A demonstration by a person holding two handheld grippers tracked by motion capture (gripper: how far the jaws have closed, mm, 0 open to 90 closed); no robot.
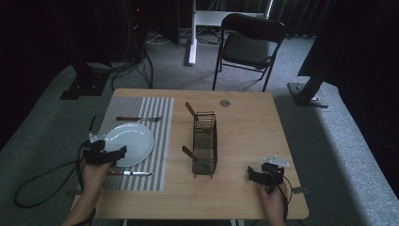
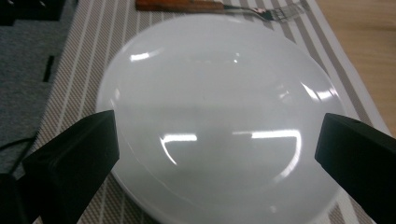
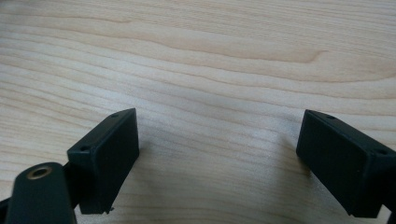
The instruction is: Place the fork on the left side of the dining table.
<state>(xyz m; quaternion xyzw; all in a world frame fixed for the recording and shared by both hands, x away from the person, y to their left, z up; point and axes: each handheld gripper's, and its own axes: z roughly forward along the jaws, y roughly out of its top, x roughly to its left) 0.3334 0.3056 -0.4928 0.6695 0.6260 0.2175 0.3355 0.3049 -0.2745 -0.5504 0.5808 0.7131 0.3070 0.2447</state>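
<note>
Left claw (image 1: 123, 149): held low at the near left of the bench, jaws spread wide and gripping nothing; in the left gripper view they stand to either side of the plate's near rim, pointing across it.
Plate (image 2: 219, 121): white, bare and glossy, lying flat on the striped placemat just ahead of the left claw.
Placemat (image 1: 162, 141): grey and white stripes, covering the left part of the bench under the plate.
Fork (image 1: 139, 118): wooden handle, lying on the mat just beyond the plate's far edge.
Knife (image 1: 129, 173): wooden handle, lying on the mat on the near side of the plate, beside the left hand (image 1: 94, 174).
Wire rack (image 1: 205, 143): dark, standing mid-bench, with two wooden-handled pieces leaning out of it, well apart from both claws.
Bench (image 1: 244, 127): pale wood, a small round disc near its far edge.
Right claw (image 3: 219, 161): at the near right corner, jaws wide apart over bare wood, nothing between them.
</note>
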